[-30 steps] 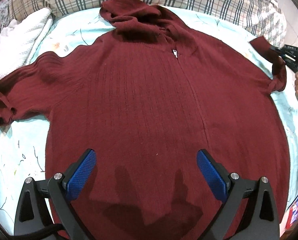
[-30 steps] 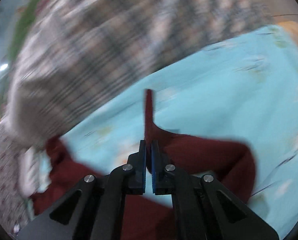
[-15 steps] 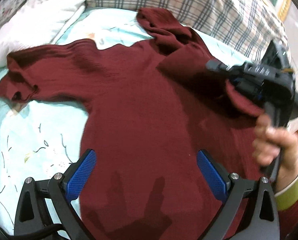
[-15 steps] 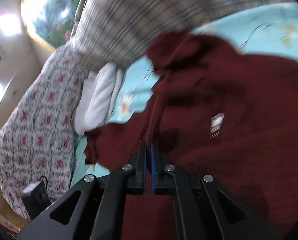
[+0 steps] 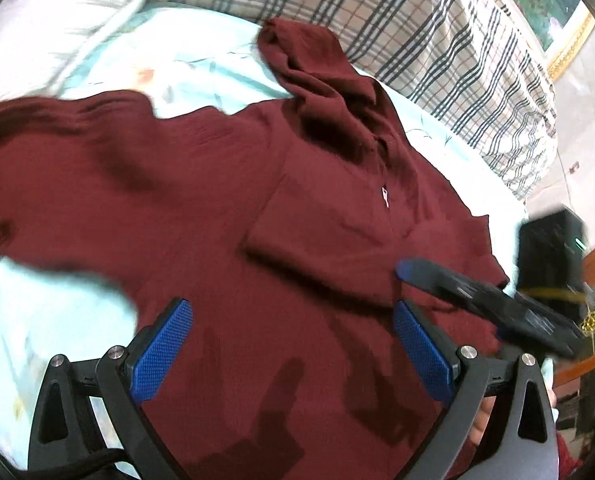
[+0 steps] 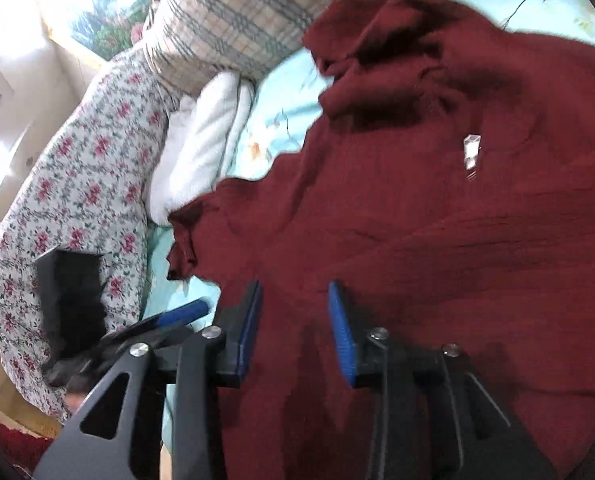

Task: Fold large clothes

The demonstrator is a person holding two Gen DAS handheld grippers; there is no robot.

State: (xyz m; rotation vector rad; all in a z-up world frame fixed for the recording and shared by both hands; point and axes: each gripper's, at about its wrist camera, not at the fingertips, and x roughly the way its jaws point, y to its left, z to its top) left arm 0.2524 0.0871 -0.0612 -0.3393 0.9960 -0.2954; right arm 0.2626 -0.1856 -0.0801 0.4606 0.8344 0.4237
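Observation:
A dark red hooded knit sweater (image 5: 225,216) lies front up on the light blue bedsheet (image 5: 201,64). Its right sleeve (image 5: 329,236) is folded across the chest below the zip pull (image 5: 384,196); the other sleeve stretches off to the left. My left gripper (image 5: 293,352) is open and empty above the hem. My right gripper (image 6: 295,332) is open and empty over the sweater's body (image 6: 437,220); one of its fingers shows in the left wrist view (image 5: 457,284). The left gripper's blue fingertip (image 6: 185,312) shows in the right wrist view.
A plaid quilt (image 5: 417,28) lies along the head of the bed. A white folded blanket (image 6: 201,140) and a floral quilt (image 6: 77,184) lie beside the sweater's left sleeve. A black box (image 5: 549,248) stands off the bed at the right.
My right gripper carried the right sleeve over the chest, opened and let it go. Both views have shifted; the left view now looks more from the right.

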